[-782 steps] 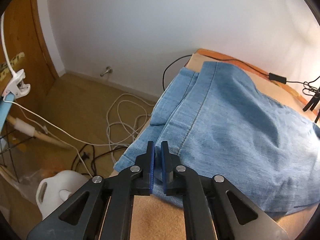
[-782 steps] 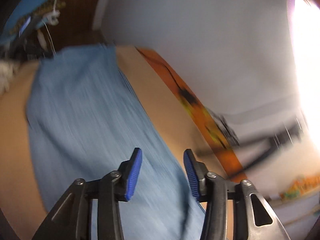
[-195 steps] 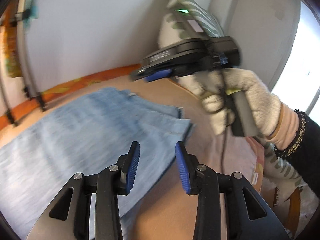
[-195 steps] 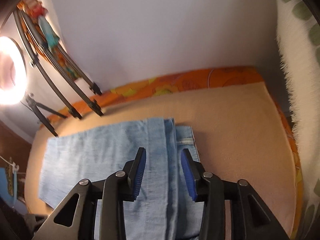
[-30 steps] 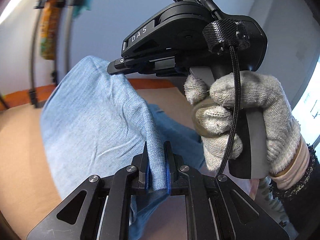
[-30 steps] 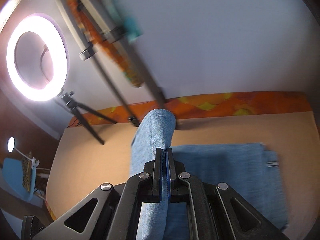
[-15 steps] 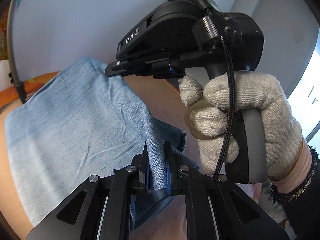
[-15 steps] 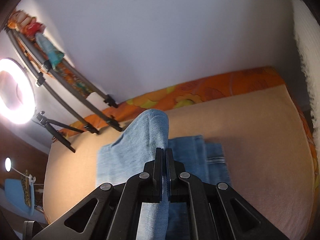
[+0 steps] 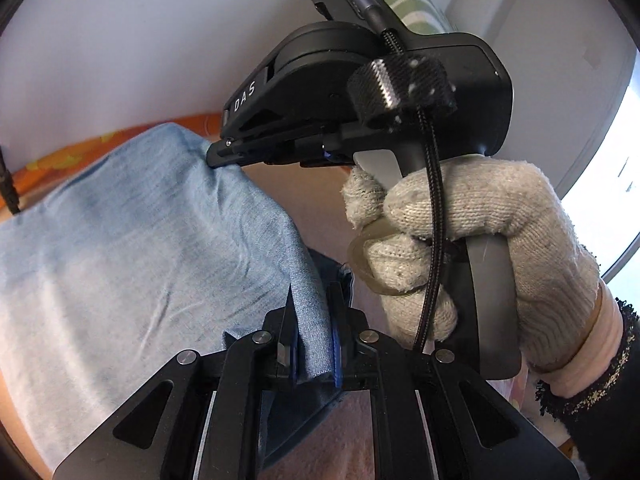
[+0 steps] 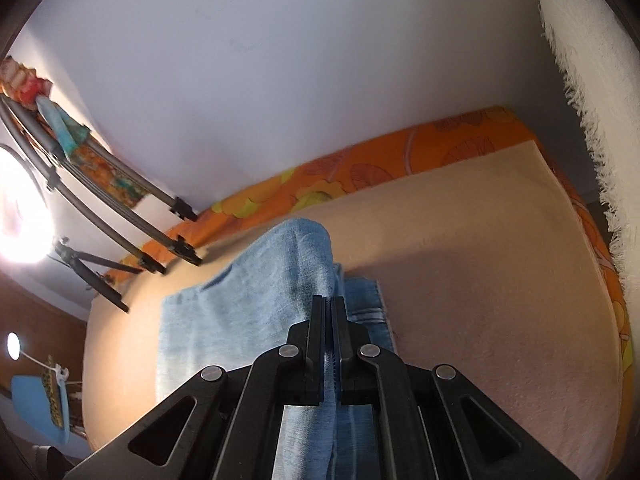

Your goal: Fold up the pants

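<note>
The pants [image 9: 132, 248] are light blue denim, lying on a beige blanket. My left gripper [image 9: 312, 340] is shut on a folded edge of the pants and holds it raised. My right gripper [image 10: 329, 320] is shut on the same raised edge of the pants [image 10: 256, 300] farther along. In the left wrist view the right gripper [image 9: 224, 156] pinches the far corner, held by a gloved hand [image 9: 460, 256]. The lifted layer drapes over a lower denim layer [image 10: 366, 300] that lies flat.
The beige blanket [image 10: 500, 300] covers a bed with an orange flowered sheet [image 10: 360, 168] along the wall. Black tripod legs [image 10: 132, 232] and a bright ring light [image 10: 20, 216] stand at the left. A white fringed cloth [image 10: 592, 80] hangs at the right.
Both grippers have carried the pinched denim edge across toward the far end of the pants and lower. The lifted layer covers more of the lower layer now.
</note>
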A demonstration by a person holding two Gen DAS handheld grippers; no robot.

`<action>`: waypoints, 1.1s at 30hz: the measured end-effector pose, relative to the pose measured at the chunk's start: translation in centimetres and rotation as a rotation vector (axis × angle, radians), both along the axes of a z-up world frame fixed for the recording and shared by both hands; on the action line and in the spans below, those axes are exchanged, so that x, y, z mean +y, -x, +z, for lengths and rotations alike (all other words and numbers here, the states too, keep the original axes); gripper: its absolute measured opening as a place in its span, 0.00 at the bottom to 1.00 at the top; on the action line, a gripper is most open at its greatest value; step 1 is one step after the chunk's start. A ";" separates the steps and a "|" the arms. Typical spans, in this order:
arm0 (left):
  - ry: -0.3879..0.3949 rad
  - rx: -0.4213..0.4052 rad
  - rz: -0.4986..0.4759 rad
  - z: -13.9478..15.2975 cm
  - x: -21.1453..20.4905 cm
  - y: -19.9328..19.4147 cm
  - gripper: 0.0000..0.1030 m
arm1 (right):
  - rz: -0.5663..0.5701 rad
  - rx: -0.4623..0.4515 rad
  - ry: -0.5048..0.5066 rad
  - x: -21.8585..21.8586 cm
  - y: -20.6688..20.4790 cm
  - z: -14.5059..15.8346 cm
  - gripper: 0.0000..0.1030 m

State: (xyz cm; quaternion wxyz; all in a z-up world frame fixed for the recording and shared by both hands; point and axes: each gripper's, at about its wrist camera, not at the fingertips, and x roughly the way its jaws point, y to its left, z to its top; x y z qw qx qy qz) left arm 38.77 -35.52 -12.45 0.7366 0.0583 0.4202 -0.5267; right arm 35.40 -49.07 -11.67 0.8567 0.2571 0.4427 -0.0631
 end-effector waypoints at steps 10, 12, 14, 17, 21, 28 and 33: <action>0.024 -0.067 -0.065 2.4 5.0 1.9 0.34 | -0.024 -0.058 0.065 -1.1 2.9 2.3 0.32; 0.022 -0.072 -0.045 2.6 7.3 1.7 0.35 | -0.015 -0.081 0.076 -0.6 3.7 3.2 0.34; 0.001 -0.081 -0.008 2.5 10.0 1.3 0.35 | 0.012 -0.104 0.086 0.2 5.1 4.1 0.36; -0.033 -0.086 0.052 2.0 13.9 0.0 0.35 | 0.049 -0.097 0.144 1.6 6.2 4.5 0.37; -0.074 -0.096 0.136 1.8 18.0 -2.6 0.48 | 0.122 -0.053 0.205 3.3 6.9 3.5 0.41; -0.125 -0.079 0.266 -0.8 18.8 -6.9 0.48 | 0.199 0.089 0.369 4.2 6.5 -0.6 0.57; -0.101 0.042 0.360 -2.6 17.8 -8.9 0.50 | 0.240 0.130 0.409 3.7 6.1 -2.2 0.63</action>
